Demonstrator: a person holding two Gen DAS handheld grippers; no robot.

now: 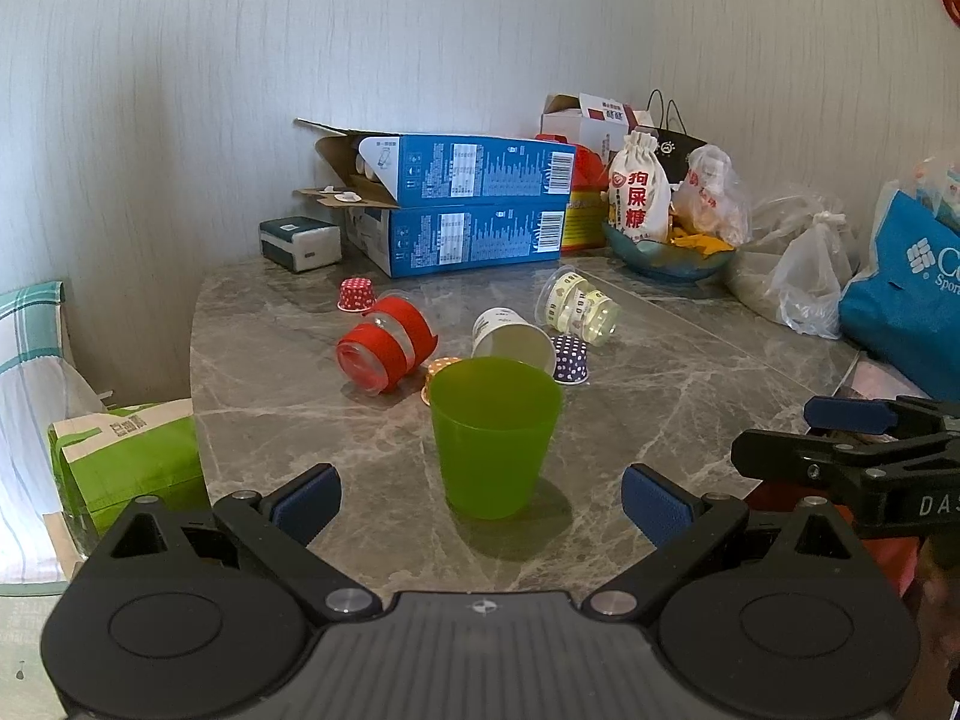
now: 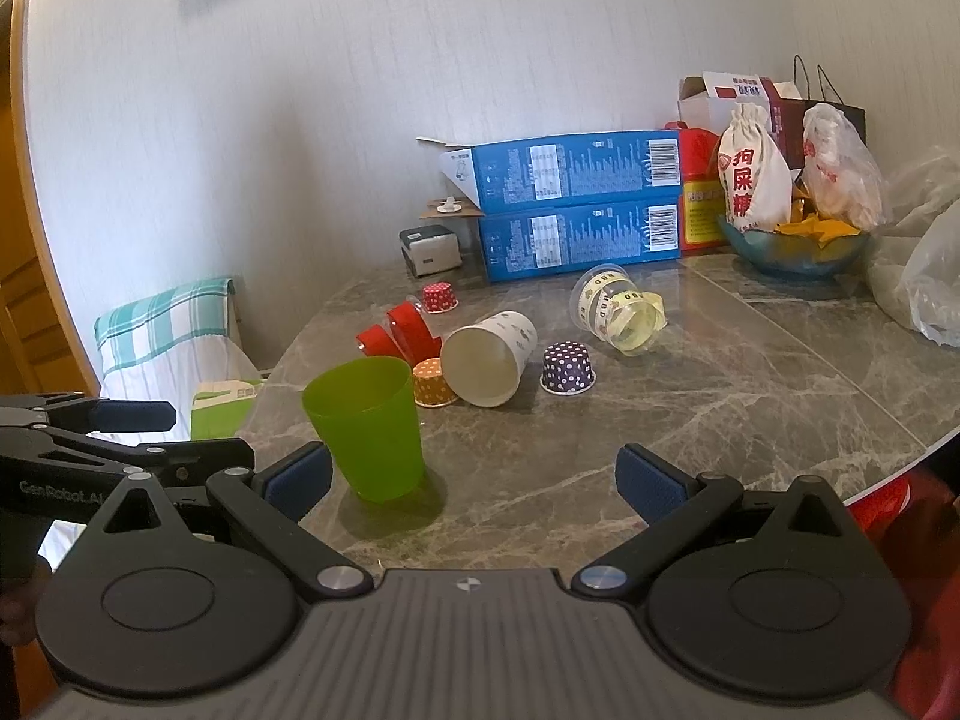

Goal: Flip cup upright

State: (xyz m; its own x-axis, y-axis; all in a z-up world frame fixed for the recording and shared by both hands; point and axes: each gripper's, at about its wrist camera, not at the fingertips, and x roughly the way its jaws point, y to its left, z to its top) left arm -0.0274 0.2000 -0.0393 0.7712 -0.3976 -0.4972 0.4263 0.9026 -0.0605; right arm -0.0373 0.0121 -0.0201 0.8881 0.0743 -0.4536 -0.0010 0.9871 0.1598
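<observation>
A green plastic cup (image 1: 495, 438) stands upright on the marble table (image 1: 660, 420), just ahead of my open, empty left gripper (image 1: 480, 501). It also shows in the right wrist view (image 2: 366, 426), ahead and left of my open, empty right gripper (image 2: 474, 480). Behind it lie on their sides a white paper cup (image 2: 489, 354), a red-banded glass cup (image 1: 384, 348) and a clear plastic cup with a printed band (image 2: 621, 312). The right gripper shows at the right edge of the left wrist view (image 1: 840, 426).
Small polka-dot cupcake liners stand among the cups: purple (image 2: 568, 367), orange (image 2: 433, 384) and red (image 2: 440, 296). Two blue boxes (image 1: 474, 210), a bowl with bags (image 1: 669, 252) and plastic bags (image 1: 804, 270) crowd the back and right. A chair (image 2: 168, 336) stands left of the table.
</observation>
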